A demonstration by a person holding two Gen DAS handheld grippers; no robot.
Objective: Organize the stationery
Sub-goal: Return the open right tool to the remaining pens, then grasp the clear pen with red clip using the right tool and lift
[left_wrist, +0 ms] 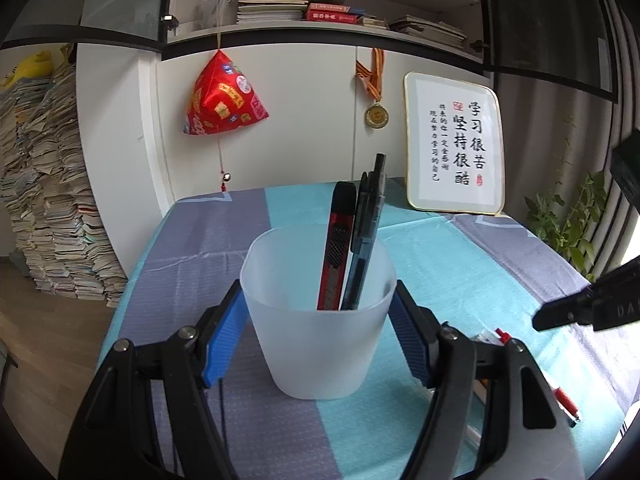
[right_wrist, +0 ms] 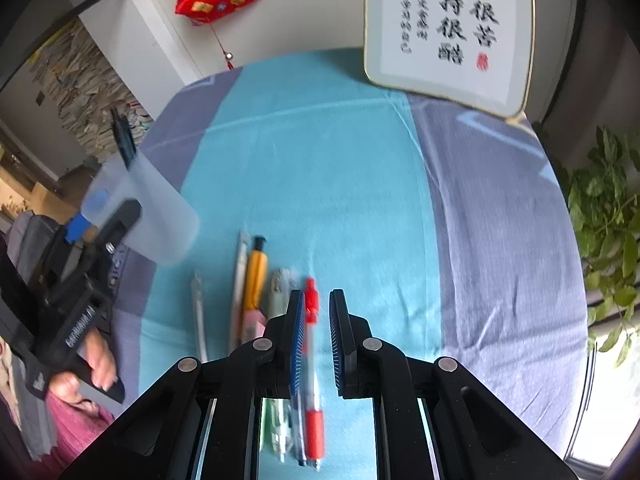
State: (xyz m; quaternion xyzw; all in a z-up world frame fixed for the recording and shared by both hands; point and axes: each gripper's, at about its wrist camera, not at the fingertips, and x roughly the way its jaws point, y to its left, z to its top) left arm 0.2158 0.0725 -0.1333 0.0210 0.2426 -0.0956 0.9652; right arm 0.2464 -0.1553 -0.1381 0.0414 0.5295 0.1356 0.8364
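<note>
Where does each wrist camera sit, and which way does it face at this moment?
Left wrist: sits on the left gripper, facing slightly downward across the table at the frosted cup clamped between its pads; only its own fingers show.
Right wrist: sits on the right gripper, facing steeply down at the red pen and other pens on the cloth; the person's hand shows at left.
Shared: the cup, the framed calligraphy and the red hanging ornament.
</note>
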